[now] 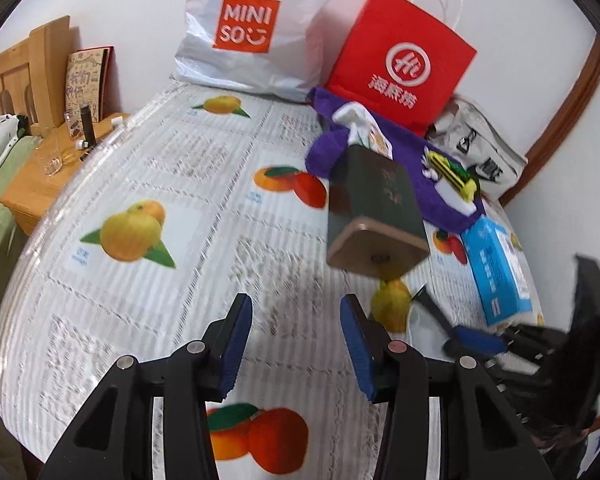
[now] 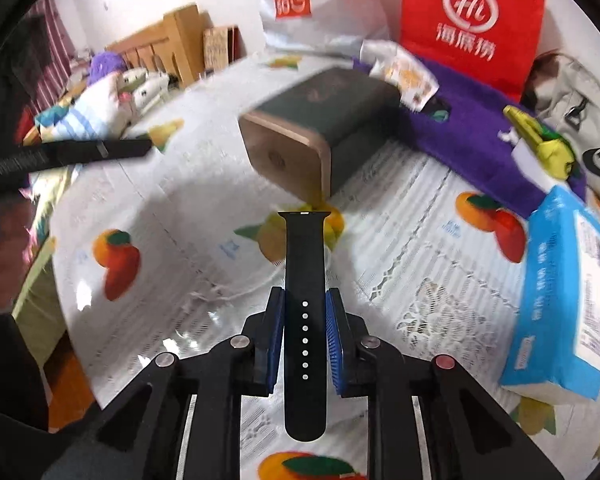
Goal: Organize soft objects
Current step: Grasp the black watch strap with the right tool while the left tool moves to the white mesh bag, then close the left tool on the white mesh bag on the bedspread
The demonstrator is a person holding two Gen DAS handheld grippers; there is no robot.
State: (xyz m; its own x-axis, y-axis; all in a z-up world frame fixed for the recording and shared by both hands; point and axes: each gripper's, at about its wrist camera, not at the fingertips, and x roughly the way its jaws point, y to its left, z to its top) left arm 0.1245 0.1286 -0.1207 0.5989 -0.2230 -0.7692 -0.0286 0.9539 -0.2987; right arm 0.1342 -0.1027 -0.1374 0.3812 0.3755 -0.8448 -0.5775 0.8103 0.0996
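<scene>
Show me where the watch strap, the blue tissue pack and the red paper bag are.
watch strap (image 2: 304,268), right wrist view, plain upper part
blue tissue pack (image 2: 556,292), right wrist view, blue side
red paper bag (image 1: 400,52), left wrist view, front face

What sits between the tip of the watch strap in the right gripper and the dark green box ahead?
Nothing: in the right wrist view only bare fruit-print tablecloth separates the watch strap from the dark green box.

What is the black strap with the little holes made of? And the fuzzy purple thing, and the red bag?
The black strap looks like matte silicone or rubber: smooth, dull, with a row of punched holes. The purple thing looks like fluffy towel or fleece cloth; its surface is shaggy. The red bag looks like stiff paper, with crisp flat sides and white cord handles.
</scene>
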